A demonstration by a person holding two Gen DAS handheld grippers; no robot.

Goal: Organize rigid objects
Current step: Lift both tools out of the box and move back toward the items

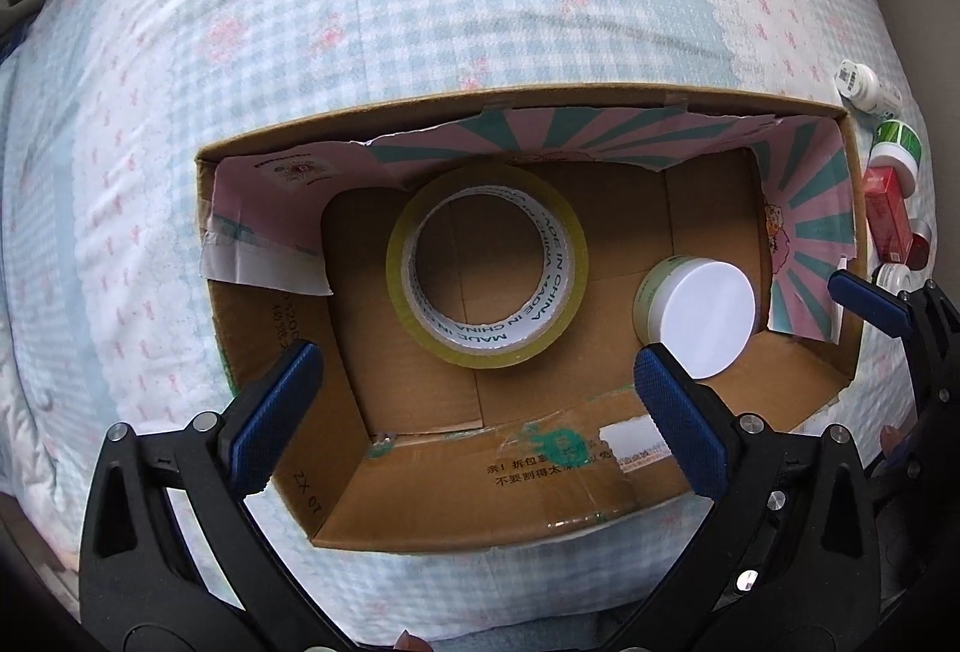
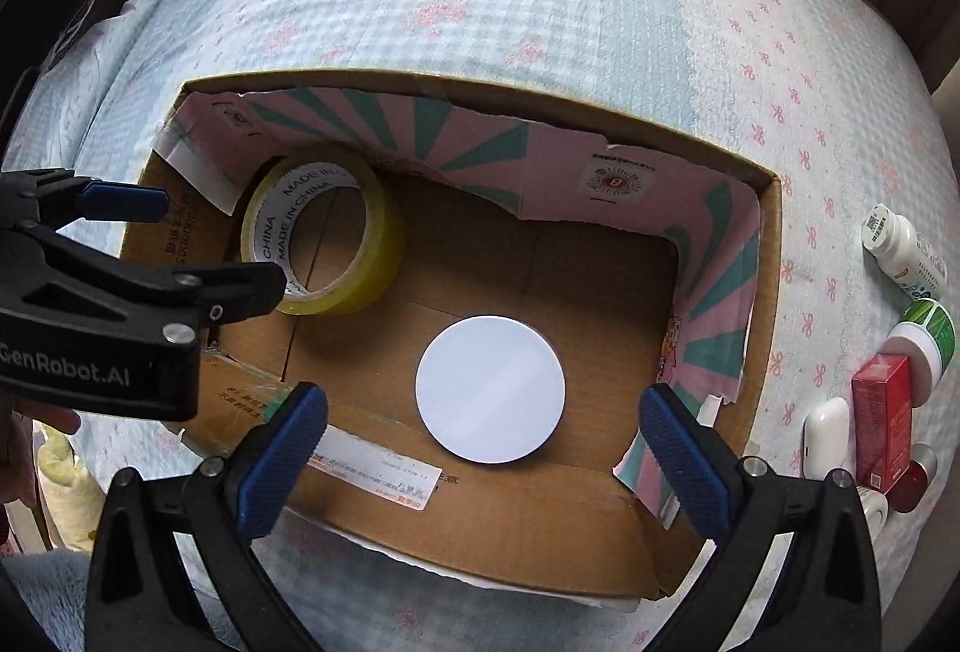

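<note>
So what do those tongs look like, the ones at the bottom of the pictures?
Both pairs look alike. The left tongs and the right tongs have black plastic frames with triangle-shaped cut-outs and small round silver screws. Each finger ends in a long blue pad with a bumpy, dotted surface. White letters on the side of the left one read "GenRobot.AI". No cables or sleeves show.

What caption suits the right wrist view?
Open right claw above cardboard box holding tape roll and white-lidded jar.
</note>
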